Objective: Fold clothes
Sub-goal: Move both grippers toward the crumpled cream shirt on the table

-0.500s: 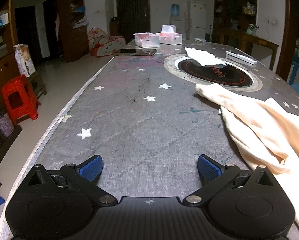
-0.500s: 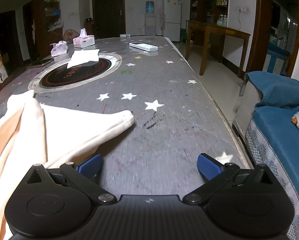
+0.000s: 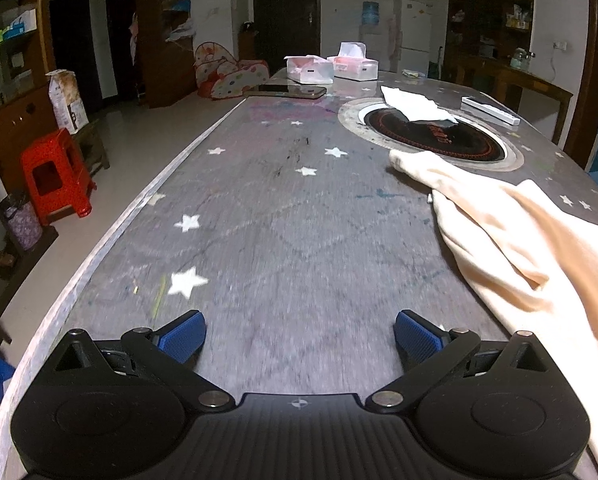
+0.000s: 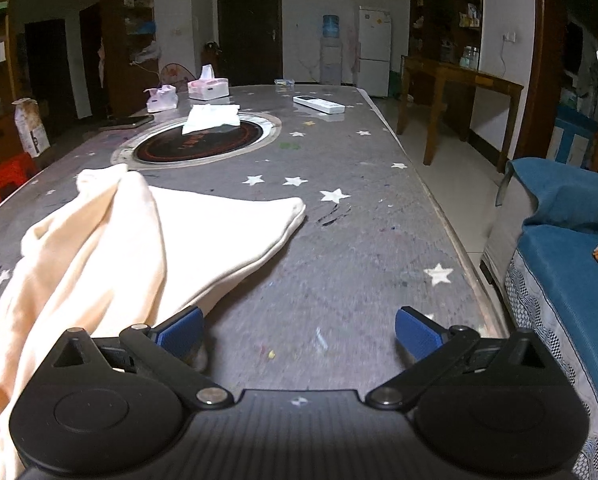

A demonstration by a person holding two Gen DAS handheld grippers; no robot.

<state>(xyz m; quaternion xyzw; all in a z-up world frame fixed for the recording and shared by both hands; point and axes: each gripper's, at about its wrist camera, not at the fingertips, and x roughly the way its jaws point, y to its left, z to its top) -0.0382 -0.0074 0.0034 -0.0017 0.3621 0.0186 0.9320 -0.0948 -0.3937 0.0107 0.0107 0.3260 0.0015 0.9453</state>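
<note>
A: While both tools hover over the grey star-printed table (image 3: pixel 283 240), where is the garment?

B: The cream garment (image 4: pixel 147 240) lies rumpled between them, one sleeve reaching toward the round black hob (image 4: pixel 203 144). The left gripper (image 3: pixel 299 336) gapes wide over bare tabletop; the right gripper (image 4: pixel 297 332) is spread wide too, its left pad at the cloth's edge.

A: Containers?

B: Two pink tissue boxes (image 3: pixel 331 66), tissue protruding from the farther one. The hob's red lettering is unreadable.
</note>
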